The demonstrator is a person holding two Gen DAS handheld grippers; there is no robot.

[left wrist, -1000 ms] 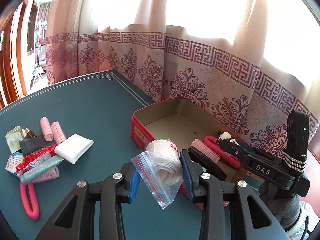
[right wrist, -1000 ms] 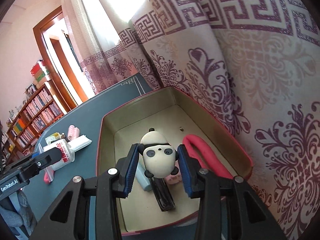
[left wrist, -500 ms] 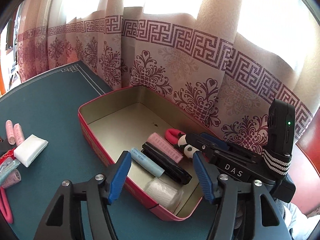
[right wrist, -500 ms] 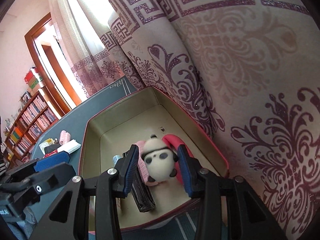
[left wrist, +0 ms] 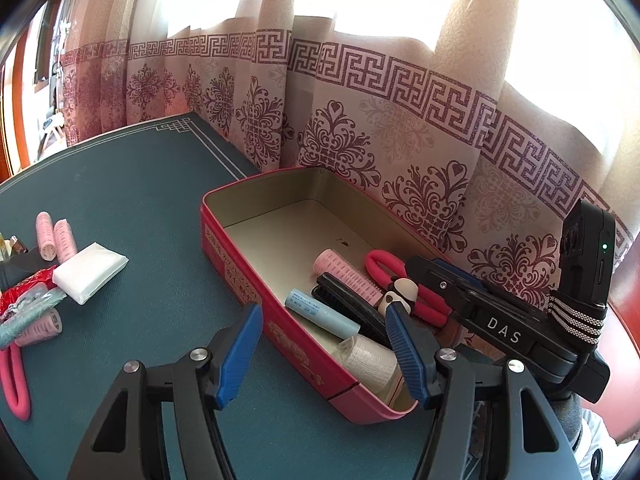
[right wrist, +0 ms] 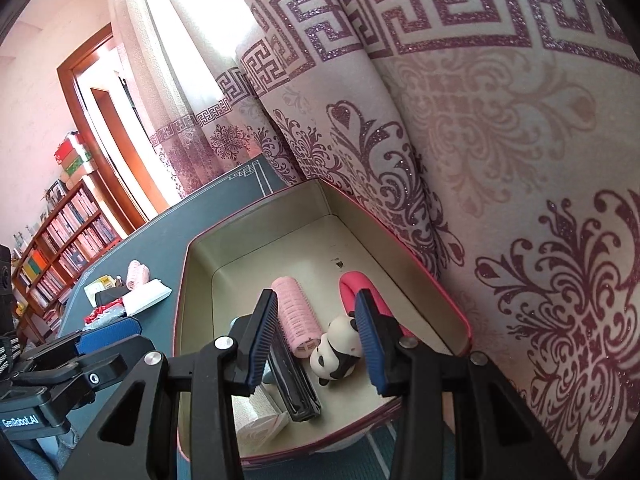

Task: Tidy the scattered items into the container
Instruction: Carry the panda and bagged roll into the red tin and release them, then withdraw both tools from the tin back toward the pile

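The red tin (left wrist: 240, 280) stands on the green table by the curtain. It holds a pink roller (left wrist: 348, 276), a black comb (left wrist: 352, 304), a light blue tube (left wrist: 320, 312), a pink foam loop (left wrist: 384, 260) and a bagged gauze roll (left wrist: 368, 360). My left gripper (left wrist: 324, 320) hangs open over the tin's near wall with nothing between its fingers. My right gripper (right wrist: 316, 300) reaches into the tin (right wrist: 188, 280). The panda figure (right wrist: 338, 346) lies tilted on the tin floor against the right-hand finger, while the other pad stands apart from it.
Loose items lie on the table at the left: two pink rollers (left wrist: 54, 236), a white packet (left wrist: 90, 272), a red packet (left wrist: 24, 288) and a pink foam loop (left wrist: 14, 380). The patterned curtain (left wrist: 400, 120) hangs right behind the tin. A bookshelf (right wrist: 60, 248) stands far off.
My left gripper opened and let the bagged gauze roll fall into the tin's near corner. My right gripper carried the panda down into the tin, where it now lies tilted.
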